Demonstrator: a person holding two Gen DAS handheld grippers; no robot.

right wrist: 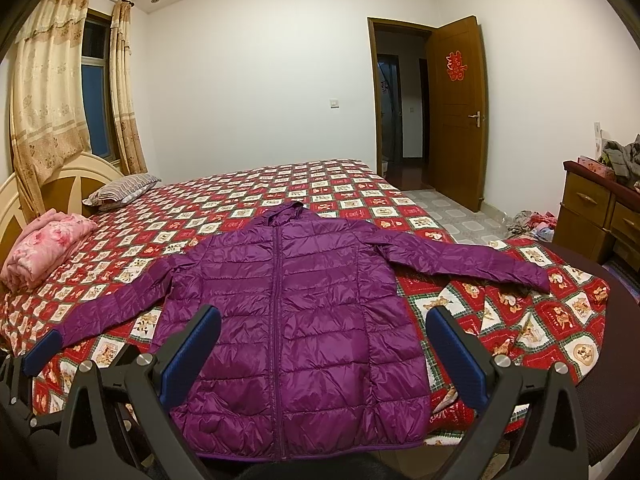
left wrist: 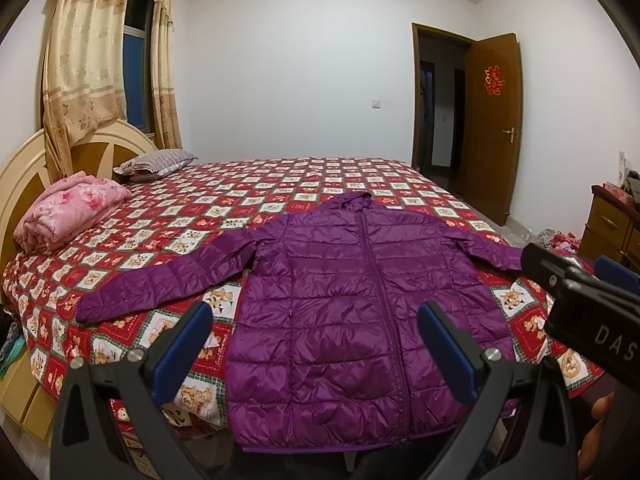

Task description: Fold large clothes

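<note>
Nearest in each wrist view, both tools hang just off the near edge of the bed with nothing between their blue pads: the left gripper [left wrist: 316, 320] is spread wide, and the right gripper [right wrist: 324, 326] is spread just as wide. In the left view the right tool's black body crosses the right side, lettered "DAS", the rest cut off by the frame.

The purple puffer jacket [right wrist: 288, 300] lies flat and front up on the red checked bedspread [right wrist: 520, 320], zipped. Its hem is at the near edge, its hood points to the far side, so its long axis runs near to far. Both sleeves stretch out left and right.

Further left by the headboard [left wrist: 24, 176] sit a folded pink quilt [left wrist: 68, 208] and a striped pillow [left wrist: 156, 160]. To the right stands a wooden dresser [right wrist: 592, 220], with what looks like loose clothing on the floor beside it. On the far side is an open brown door [right wrist: 456, 112] with a red paper character that is hard to read.
</note>
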